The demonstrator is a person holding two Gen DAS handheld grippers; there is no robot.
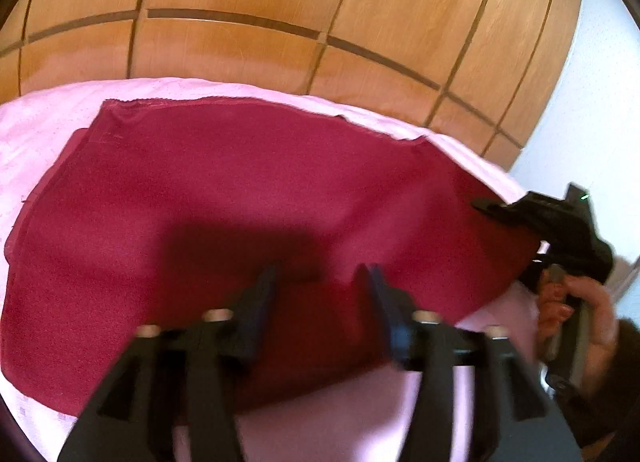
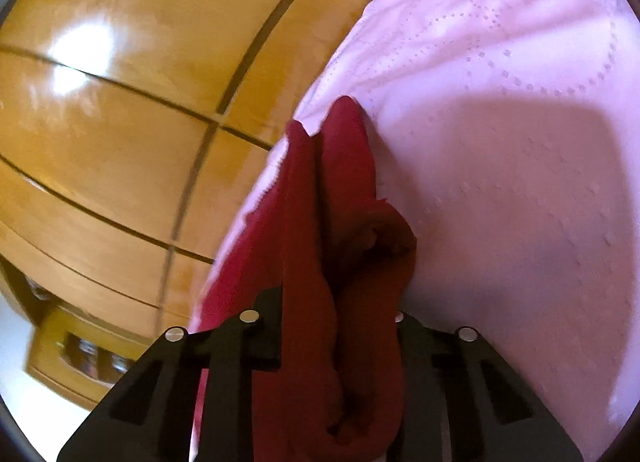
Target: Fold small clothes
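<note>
Crimson knit cloth (image 1: 248,198), the garment being folded, lies spread over a pink sheet (image 1: 40,130) that covers the work surface. In the left wrist view the cloth fills the middle of the frame, mostly flat, with a raw far edge running beside the far border of the sheet and a second layer showing along its left side.

The left gripper (image 1: 322,274) hovers above the near part of the cloth with its two black fingers (image 1: 260,294) spread wide and nothing between them; a dark shadow falls on the cloth just ahead of it.

The right gripper (image 1: 486,206) sits at the cloth's right edge in the same view, with the person's hand (image 1: 576,310) around its handle. In the right wrist view a bunched fold of the cloth (image 2: 344,222) runs straight down between the fingers of the right gripper (image 2: 340,314), which are closed on it; the fabric stands up in two ridges, and its far tip lies on the sheet (image 2: 520,142).

Beyond the sheet stands a wooden panel (image 1: 280,2) with dark grooves in a grid, also seen at the left of the right wrist view (image 2: 100,122). A white wall (image 1: 600,82) is at the far right.
</note>
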